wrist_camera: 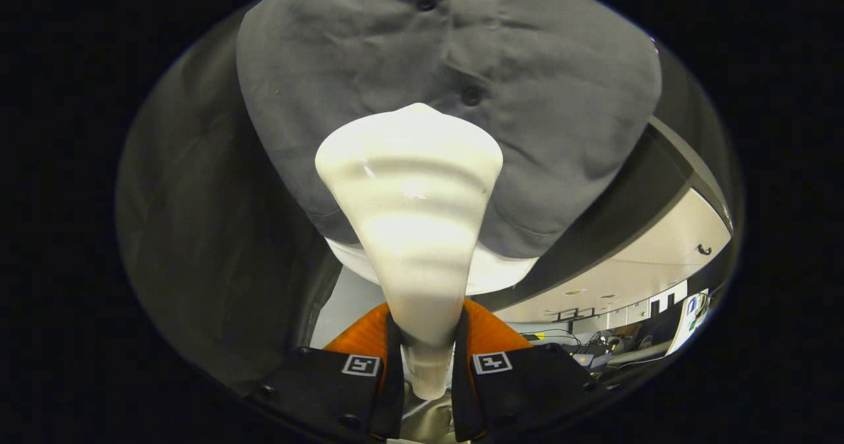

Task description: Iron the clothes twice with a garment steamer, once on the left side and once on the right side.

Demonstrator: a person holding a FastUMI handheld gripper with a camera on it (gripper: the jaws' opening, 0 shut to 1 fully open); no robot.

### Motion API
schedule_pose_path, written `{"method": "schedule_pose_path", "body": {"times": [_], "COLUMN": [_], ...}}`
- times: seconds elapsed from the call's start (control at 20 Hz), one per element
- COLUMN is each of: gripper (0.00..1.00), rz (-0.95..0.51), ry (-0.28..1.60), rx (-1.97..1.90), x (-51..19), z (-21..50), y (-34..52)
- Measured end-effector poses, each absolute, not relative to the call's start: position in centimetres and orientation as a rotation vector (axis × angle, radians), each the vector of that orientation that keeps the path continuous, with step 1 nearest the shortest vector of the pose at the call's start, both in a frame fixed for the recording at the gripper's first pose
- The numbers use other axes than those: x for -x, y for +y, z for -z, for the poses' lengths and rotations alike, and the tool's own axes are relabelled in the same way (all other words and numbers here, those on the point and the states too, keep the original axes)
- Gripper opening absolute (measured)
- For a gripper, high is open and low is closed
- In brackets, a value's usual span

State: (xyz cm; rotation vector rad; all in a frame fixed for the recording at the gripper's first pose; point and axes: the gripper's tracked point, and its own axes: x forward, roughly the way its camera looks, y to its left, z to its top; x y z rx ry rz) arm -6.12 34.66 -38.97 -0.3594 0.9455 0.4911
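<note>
1. The garment steamer (410, 233) is pinched at its narrow neck between both fingers of the gripper (427, 363).
2. Its wide head is held at the grey shirt (448, 88), below a button (471, 95).
3. The shirt's hem is seen behind the steamer, open room beyond it.
</note>
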Motion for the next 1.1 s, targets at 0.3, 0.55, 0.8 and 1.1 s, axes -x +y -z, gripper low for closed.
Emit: {"method": "schedule_pose_path", "body": {"times": [0.3,0.55,0.8,1.1], "gripper": [0.37,0.37,0.37,0.37], "rz": [-0.509,-0.550,-0.534,-0.499], "ry": [0.866,0.729,0.603,0.467], "rx": [0.319,0.283,0.236,0.175], "x": [3.9,2.0,-0.3,-2.4], "z": [32.2,24.5,17.4,10.5], "y": [28.4,25.0,22.6,19.9]}}
